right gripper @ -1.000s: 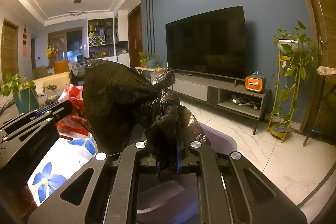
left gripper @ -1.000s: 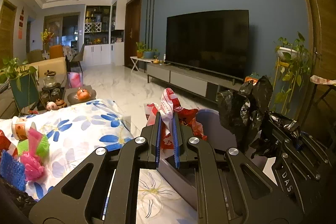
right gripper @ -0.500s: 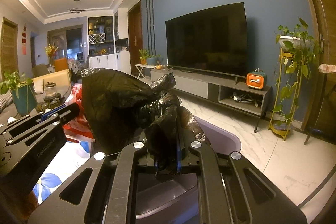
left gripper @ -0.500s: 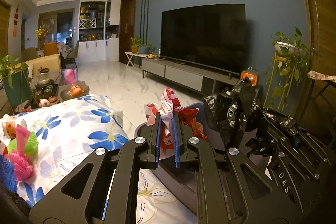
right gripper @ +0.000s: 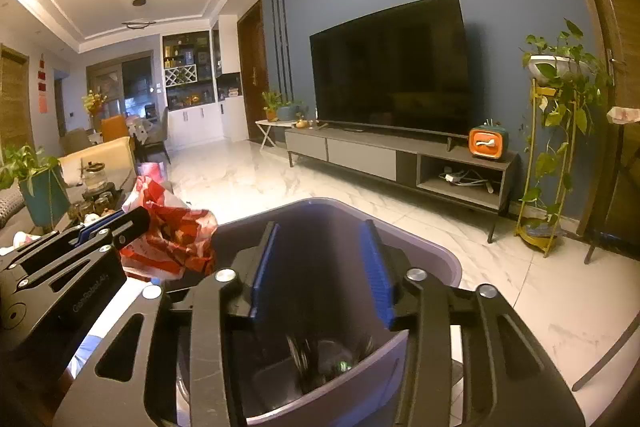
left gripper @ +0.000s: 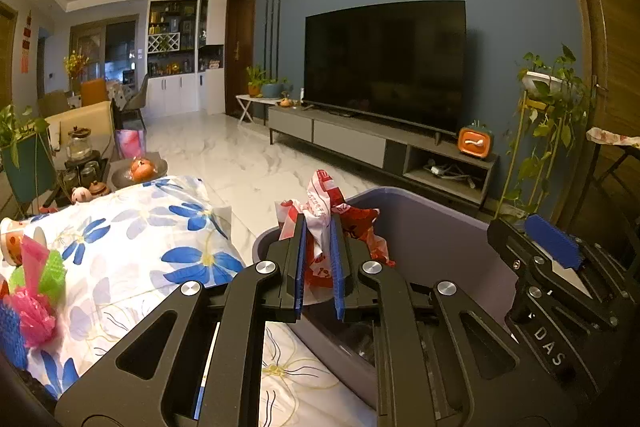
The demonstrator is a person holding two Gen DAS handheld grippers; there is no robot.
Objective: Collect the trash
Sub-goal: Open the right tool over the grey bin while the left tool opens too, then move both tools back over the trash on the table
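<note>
The purple bin (right gripper: 420, 255) stands on the marble floor beside the flowered surface (left gripper: 132, 247); the left gripper (left gripper: 318, 263) holds its jaws clamped on a crumpled red-and-white wrapper (left gripper: 324, 203) just above the bin's near rim; the right gripper (right gripper: 320, 267) hangs over the bin's mouth, its jaws having just been opening, with nothing between them; something dark and blurred, a black bag (right gripper: 328, 359), lies at the bottom of the bin.
</note>
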